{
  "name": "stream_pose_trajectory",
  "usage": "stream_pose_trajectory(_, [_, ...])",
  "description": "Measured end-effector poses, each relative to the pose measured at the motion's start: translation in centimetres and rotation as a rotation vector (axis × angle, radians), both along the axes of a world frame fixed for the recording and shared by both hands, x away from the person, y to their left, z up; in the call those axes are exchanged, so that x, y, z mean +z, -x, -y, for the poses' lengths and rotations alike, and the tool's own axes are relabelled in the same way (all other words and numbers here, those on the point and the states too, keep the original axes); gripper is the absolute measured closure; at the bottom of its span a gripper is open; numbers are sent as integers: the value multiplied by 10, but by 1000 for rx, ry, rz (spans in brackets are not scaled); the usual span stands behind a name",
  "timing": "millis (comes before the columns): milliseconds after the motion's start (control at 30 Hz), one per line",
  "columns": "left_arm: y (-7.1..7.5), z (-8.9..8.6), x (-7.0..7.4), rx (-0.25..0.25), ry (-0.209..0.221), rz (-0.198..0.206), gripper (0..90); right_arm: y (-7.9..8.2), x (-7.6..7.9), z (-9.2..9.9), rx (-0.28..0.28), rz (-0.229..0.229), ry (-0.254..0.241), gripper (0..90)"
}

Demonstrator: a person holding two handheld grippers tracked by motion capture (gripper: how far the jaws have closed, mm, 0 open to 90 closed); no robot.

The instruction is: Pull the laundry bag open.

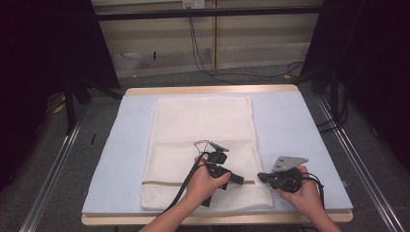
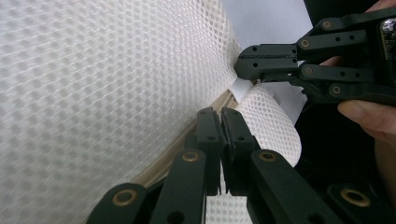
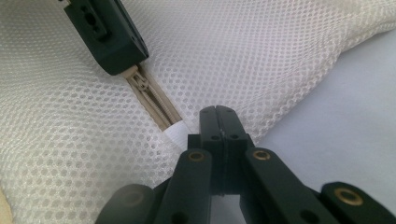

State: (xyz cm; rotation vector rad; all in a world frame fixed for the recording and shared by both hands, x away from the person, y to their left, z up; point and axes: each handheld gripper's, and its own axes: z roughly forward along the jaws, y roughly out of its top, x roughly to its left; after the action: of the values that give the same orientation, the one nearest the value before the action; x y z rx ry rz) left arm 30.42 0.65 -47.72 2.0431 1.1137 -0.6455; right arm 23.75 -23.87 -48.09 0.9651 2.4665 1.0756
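Both grippers are clamped on a white mesh laundry bag [image 1: 203, 145] lying flat on the blue table mat [image 1: 290, 125], the left gripper [image 1: 240, 180] pinching its beige zipper [image 3: 152, 100] and the right gripper [image 1: 261, 177] pinching the bag's edge just beside the zipper's end.

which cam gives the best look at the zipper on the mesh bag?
Right gripper view: the zipper runs close and sharp, teeth visible, toward the white tab. The left gripper view shows it as a beige strip beside the jaws; the high view shows a thin line.
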Motion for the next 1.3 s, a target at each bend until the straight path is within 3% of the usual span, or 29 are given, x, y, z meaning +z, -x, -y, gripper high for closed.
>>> stream_pose_trajectory(400, [1,-22,3,25,10,-14,872,0,0,0,-1,-3,1,900])
stream_pose_trajectory(633, [0,-34,3,16,20,3,872,0,0,0,-5,-5,0,900])
stream_pose_trajectory(1000, [1,-49,6,37,23,-6,872,0,0,0,-9,-10,-7,900])
stream_pose_trajectory(1300, [2,-64,8,50,25,11,873,0,0,0,-9,-8,-4,900])
